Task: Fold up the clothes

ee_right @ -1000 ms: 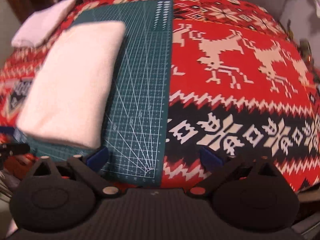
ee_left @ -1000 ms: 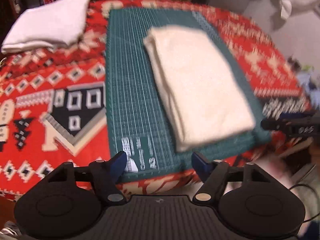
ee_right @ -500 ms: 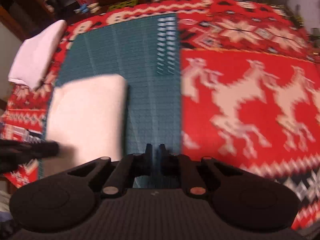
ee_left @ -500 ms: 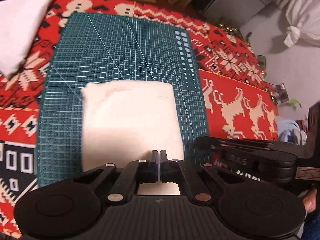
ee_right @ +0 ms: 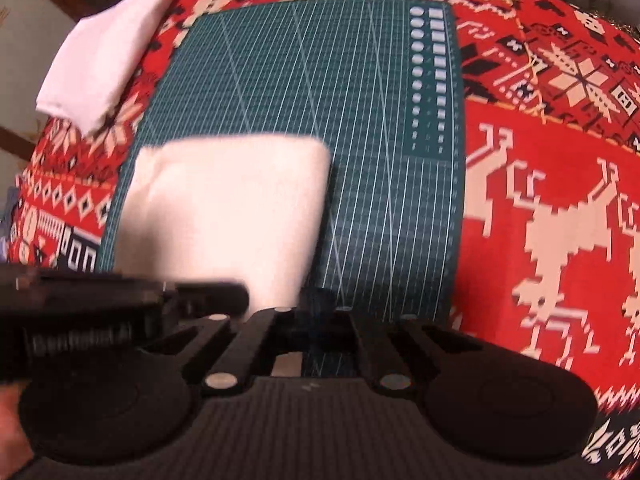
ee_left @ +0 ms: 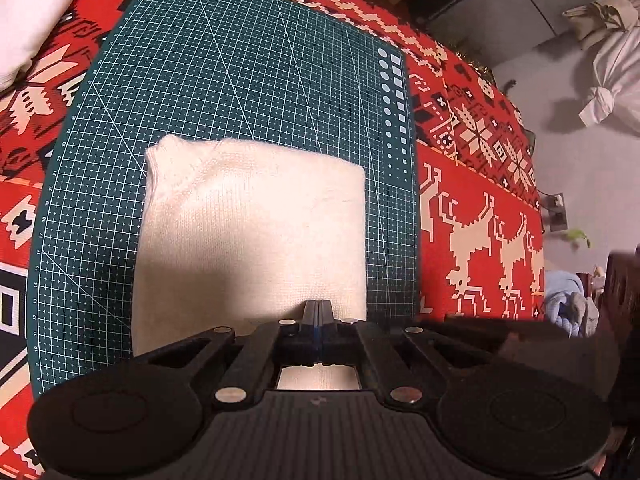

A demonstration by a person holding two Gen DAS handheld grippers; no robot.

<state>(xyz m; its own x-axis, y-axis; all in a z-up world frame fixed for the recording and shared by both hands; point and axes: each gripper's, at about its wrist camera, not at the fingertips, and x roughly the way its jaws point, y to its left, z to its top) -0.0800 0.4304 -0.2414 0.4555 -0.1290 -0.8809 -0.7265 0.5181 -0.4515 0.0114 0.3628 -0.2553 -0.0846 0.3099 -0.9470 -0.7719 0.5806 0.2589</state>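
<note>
Nearest the left wrist camera, the left gripper [ee_left: 318, 308] has its 2 fingers pressed together, with nothing between them, over the near edge of the folded cream garment [ee_left: 256, 236]. The right gripper [ee_right: 316, 300] is blurred; its fingers have just finished closing, over the green cutting mat [ee_right: 384, 200] just right of the garment's near right corner. The garment lies flat on the near left part of the mat. Farther left, a second folded white cloth [ee_right: 108, 52] rests on the red patterned blanket [ee_right: 540, 160].
</note>
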